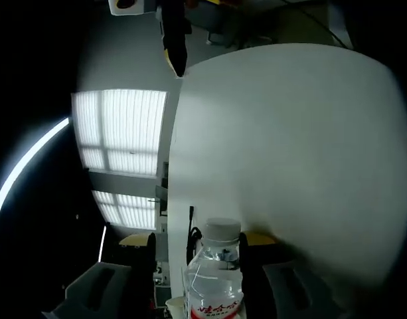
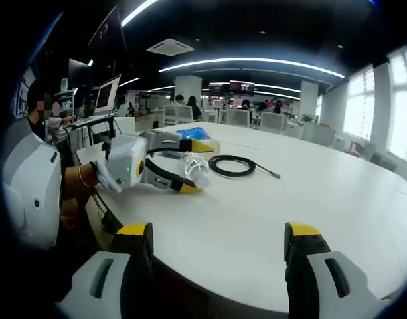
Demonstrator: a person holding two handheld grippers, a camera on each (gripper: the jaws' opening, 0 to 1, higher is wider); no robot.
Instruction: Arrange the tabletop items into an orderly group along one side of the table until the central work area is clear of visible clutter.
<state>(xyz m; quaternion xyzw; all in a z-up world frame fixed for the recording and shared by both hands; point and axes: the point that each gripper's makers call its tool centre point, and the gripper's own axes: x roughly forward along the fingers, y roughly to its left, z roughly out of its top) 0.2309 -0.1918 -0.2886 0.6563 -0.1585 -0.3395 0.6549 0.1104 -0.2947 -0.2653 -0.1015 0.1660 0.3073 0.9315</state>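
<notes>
Right gripper view has the left gripper point(image 2: 191, 166) clenched on the clear plastic water bottle point(image 2: 196, 170) over the white round worktop point(image 2: 309, 193) near the black coiled cable point(image 2: 232, 165), right gripper point(image 2: 220, 242) released, so next it's parking it edge-side.

The left gripper point(image 2: 192, 166) is held sideways over the table edge by a hand point(image 2: 102, 174), its yellow-tipped jaws closed around a bottle. The right gripper point(image 2: 218, 240) is held level, its jaws spread wide apart.
</notes>
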